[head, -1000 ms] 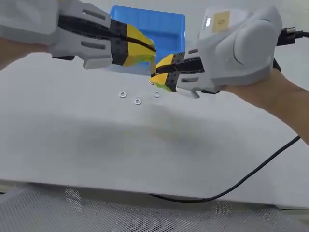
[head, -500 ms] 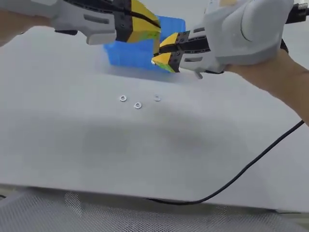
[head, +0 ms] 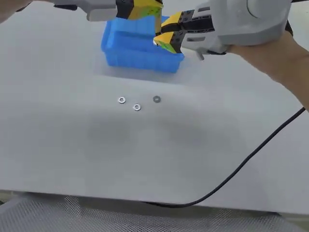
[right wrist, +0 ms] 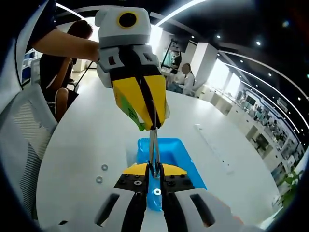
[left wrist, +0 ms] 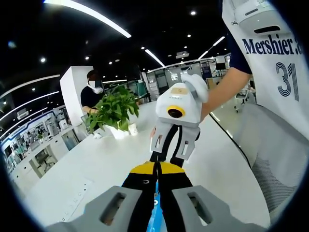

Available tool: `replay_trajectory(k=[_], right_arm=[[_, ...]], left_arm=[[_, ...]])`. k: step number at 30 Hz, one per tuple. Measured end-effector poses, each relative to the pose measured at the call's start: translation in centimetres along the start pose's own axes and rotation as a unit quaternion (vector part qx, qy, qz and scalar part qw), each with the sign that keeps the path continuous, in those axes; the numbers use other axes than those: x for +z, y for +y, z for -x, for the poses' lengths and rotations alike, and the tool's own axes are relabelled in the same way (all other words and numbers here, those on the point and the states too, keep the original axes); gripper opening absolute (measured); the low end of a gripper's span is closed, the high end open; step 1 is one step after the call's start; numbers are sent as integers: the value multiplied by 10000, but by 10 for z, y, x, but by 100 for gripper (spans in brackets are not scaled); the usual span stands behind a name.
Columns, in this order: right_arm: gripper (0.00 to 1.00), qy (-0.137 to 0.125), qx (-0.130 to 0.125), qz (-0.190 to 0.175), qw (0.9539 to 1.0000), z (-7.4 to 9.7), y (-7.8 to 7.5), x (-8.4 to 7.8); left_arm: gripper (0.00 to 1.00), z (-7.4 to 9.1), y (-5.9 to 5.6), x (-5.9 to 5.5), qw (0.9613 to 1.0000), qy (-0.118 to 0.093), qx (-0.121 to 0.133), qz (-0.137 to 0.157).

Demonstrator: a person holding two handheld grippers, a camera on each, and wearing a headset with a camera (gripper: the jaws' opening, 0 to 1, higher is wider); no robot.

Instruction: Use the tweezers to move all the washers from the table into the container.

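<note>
Three small metal washers (head: 121, 100), (head: 137, 107), (head: 156, 99) lie on the white table (head: 145, 145). A blue container (head: 135, 48) stands behind them, with one washer (right wrist: 157, 192) lying inside it. Thin silver tweezers (right wrist: 152, 145) run between the two yellow-tipped grippers above the container. My left gripper (head: 157, 6) is shut on one end of them. My right gripper (head: 161, 41) is shut on the other end, tip to tip with the left. In the left gripper view, the right gripper (left wrist: 161, 157) faces my own shut jaws.
A black cable (head: 251, 159) trails across the table's right side to the front edge. In the left gripper view a potted plant (left wrist: 113, 111) stands further back on the table, with a person behind it. Two people sit beyond the table in the right gripper view.
Both grippers have moved together from just above the washers to over the blue container. The three washers on the table lie as before.
</note>
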State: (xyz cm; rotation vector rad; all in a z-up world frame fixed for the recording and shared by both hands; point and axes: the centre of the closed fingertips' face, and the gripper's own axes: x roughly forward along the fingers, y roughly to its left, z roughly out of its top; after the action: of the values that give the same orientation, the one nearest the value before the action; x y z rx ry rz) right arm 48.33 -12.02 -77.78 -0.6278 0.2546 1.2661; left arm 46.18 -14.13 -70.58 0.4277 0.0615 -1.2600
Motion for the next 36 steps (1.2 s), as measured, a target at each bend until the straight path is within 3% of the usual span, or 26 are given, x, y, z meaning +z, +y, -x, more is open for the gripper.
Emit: replay_trajectory(k=[6, 12, 21, 36], right_arm=[[9, 25, -94, -109, 9999, -8, -8, -5], [9, 186, -76, -189, 9996, -20, -16, -22], [9, 299, -63, -272, 9992, -24, -16, -33], [12, 280, -58, -490, 9984, -22, -15, -35]], left_arm=[[3, -2, 14, -10, 9999, -25, 131, 62], [3, -10, 21, -27, 9998, 19, 134, 169], [3, -16, 21, -37, 9995, 40, 134, 290], [3, -20, 17, -42, 9995, 130, 53, 271]])
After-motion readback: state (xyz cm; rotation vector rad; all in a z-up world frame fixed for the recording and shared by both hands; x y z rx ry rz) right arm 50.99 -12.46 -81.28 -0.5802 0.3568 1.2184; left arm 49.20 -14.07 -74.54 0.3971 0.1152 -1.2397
